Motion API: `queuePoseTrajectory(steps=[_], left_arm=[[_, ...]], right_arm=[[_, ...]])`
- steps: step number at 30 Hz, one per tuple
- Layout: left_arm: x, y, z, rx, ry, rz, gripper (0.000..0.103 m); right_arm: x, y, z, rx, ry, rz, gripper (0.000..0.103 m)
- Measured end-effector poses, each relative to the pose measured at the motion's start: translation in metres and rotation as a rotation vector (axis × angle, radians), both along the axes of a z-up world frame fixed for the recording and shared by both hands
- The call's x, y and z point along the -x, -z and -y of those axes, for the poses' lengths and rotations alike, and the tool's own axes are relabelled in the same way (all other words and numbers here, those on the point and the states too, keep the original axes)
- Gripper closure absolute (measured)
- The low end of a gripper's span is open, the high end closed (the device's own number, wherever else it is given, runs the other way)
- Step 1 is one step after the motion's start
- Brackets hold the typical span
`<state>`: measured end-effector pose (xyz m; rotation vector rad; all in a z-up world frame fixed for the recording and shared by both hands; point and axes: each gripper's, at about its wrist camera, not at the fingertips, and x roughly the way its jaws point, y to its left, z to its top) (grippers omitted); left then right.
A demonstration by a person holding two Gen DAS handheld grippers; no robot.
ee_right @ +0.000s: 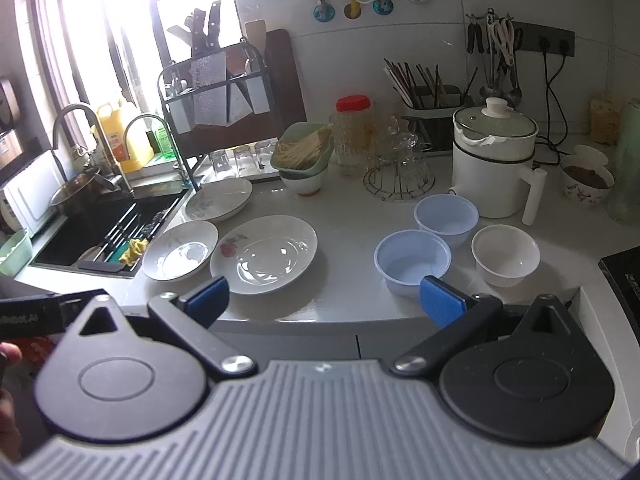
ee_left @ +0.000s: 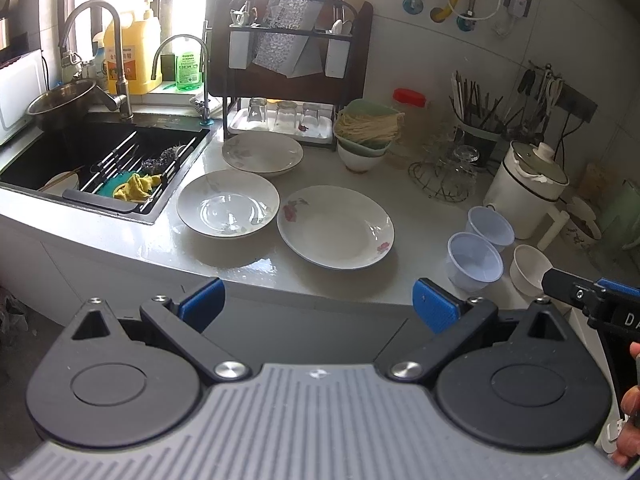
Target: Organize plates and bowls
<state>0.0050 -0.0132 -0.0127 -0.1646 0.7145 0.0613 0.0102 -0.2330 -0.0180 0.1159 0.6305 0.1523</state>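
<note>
Both grippers hang wide open and empty, short of the table's [ee_left: 168,236] edge. Three plates [ee_left: 335,226] lie spread singly ahead of the left gripper [ee_left: 316,304] — likely awaiting stacking. Three bowls [ee_right: 412,260] cluster just beyond the right gripper [ee_right: 326,298], within easy reach.

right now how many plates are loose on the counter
3: one by the dish rack, one beside the sink, and one with pink flowers nearest the counter edge. Another may lie in the sink.

Three plates [ee_left: 335,226], three bowls [ee_right: 412,261], seemingly unstacked
</note>
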Motion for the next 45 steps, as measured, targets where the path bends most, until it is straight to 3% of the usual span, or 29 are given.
queuePoseTrajectory(steps=[17, 32, 37, 45], left_arm=[[-0.013, -0.003, 0.014, -0.002, 0.010, -0.022, 0.001], [-0.040, 0.005, -0.002, -0.030, 0.044, -0.052, 0.001], [-0.054, 0.007, -0.012, -0.053, 0.050, -0.059, 0.001], [-0.088, 0.021, -0.037, -0.029, 0.060, -0.110, 0.001]], right_arm=[[0.002, -0.007, 0.007, -0.015, -0.063, -0.001, 0.000], [-0.012, 0.002, 0.009, -0.087, -0.030, -0.003, 0.000], [-0.026, 0.009, 0.003, -0.096, -0.014, -0.007, 0.005], [-0.051, 0.023, -0.014, -0.156, -0.008, -0.066, 0.005]])
